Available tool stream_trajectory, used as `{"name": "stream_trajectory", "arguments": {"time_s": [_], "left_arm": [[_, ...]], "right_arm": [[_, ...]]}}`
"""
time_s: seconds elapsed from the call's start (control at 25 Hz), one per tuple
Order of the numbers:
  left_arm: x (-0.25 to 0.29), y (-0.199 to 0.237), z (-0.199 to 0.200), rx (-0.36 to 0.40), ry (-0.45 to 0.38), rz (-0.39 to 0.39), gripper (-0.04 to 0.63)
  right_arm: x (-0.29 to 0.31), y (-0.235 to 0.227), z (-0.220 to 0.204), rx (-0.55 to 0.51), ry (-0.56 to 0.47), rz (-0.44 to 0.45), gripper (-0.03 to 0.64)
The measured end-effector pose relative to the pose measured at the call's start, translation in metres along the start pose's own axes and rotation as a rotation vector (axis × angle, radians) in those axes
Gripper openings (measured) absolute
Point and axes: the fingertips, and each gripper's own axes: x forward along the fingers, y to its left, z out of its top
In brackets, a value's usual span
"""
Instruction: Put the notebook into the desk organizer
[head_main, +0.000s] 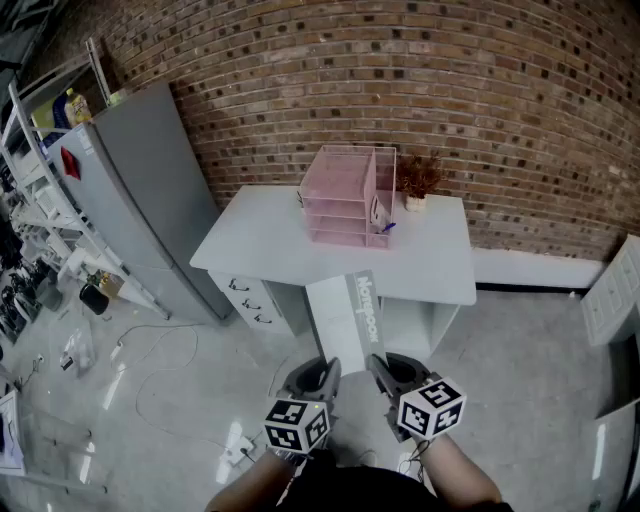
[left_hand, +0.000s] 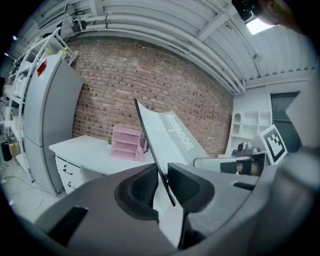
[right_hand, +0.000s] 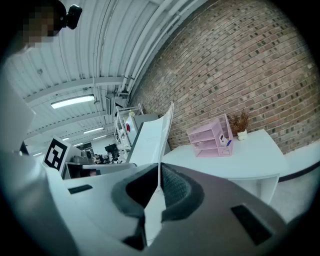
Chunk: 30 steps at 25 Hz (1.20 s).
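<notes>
- Head view: I hold the notebook (head_main: 347, 318) up in the air, near me, short of the near edge of the white desk (head_main: 250, 245); its far end reaches toward the desk.
- My left gripper (head_main: 325, 377) grasps the notebook's near left corner. The left gripper view shows the edge pinched between the pads.
- My right gripper (head_main: 383, 372) is clenched on the near right corner, jaws almost together on a thin edge.
- The pink desk organizer (head_main: 345, 200) stands at the desk's far side by the brick wall (head_main: 450, 90), well apart from the notebook.
- A small potted plant (head_main: 420, 182) sits just right of it.
</notes>
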Motion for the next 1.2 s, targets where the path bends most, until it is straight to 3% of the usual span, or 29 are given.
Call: {"name": "stream_trajectory", "arguments": {"time_s": [0.68, 1.2], "left_arm": [[0.011, 0.023, 0.003, -0.022, 0.009, -0.017, 0.061], [0.035, 0.108, 0.013, -0.059, 0.032, -0.01, 0.061]], "right_arm": [[0.024, -0.004, 0.001, 0.04, 0.003, -0.006, 0.017], [0.114, -0.007, 0.003, 0.064, 0.058, -0.004, 0.016]]}}
